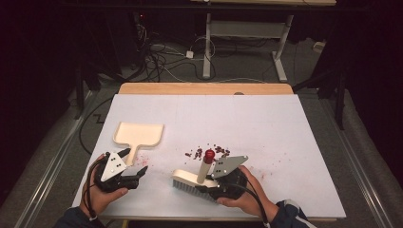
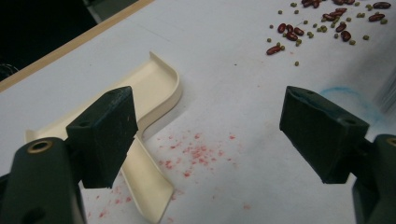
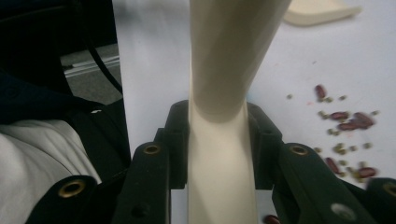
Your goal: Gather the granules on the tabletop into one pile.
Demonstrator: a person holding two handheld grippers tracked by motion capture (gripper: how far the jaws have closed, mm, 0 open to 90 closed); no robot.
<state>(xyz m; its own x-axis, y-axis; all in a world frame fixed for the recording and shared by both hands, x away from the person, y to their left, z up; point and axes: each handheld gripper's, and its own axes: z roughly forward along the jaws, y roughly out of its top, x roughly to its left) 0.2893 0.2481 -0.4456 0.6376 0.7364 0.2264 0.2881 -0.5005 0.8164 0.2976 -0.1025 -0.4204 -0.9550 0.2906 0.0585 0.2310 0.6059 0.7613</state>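
A cream dustpan (image 1: 139,133) lies flat at the table's left, its handle pointing toward the near edge. My left gripper (image 1: 134,161) is open around the end of that handle; in the left gripper view the dustpan (image 2: 156,86) runs under the left jaw of the gripper (image 2: 210,116), with bare table between the jaws. My right gripper (image 1: 209,183) is shut on the cream handle of a brush (image 1: 189,182), whose bristles rest on the table and whose red-tipped handle stands up. In the right gripper view the brush handle (image 3: 219,140) is clamped between the jaws. Red and green beans (image 1: 209,152) lie scattered just beyond the brush.
The beans (image 2: 327,23) lie far right in the left gripper view and as beans (image 3: 345,121) right of the brush handle in the right gripper view. Red stains (image 2: 196,154) mark the white table (image 1: 266,128). A wooden strip (image 1: 204,88) edges the far side.
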